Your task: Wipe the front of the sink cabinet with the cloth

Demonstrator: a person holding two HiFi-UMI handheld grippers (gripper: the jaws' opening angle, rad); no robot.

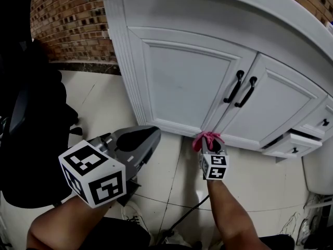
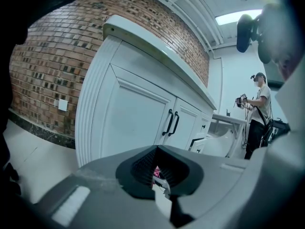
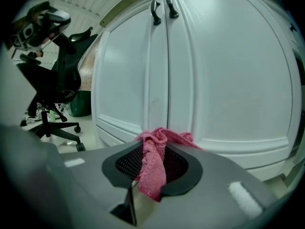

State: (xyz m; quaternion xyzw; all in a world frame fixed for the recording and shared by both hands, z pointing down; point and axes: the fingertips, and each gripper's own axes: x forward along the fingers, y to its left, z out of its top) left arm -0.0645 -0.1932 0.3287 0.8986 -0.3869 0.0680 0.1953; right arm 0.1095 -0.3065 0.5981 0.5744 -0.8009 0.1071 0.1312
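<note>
The right claw (image 1: 212,149) pinches a limp, light pink terry cloth (image 3: 153,168) by its bunched middle, near the bottom rail of the white panelled sink cabinet (image 1: 182,82). Being so soft, it will likely need firm pressing to wipe. The left claw (image 2: 161,178) is closed on nothing.

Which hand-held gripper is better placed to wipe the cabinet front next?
Right: the right hand-held gripper grips the pink cloth close to the cabinet doors; the left hand-held gripper is shut, empty and farther back.

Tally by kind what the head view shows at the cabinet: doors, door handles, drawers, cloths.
Cabinet doors: 2
Black bar handles: 2
Drawers: 2
Pink cloth: 1
Total: 7
</note>
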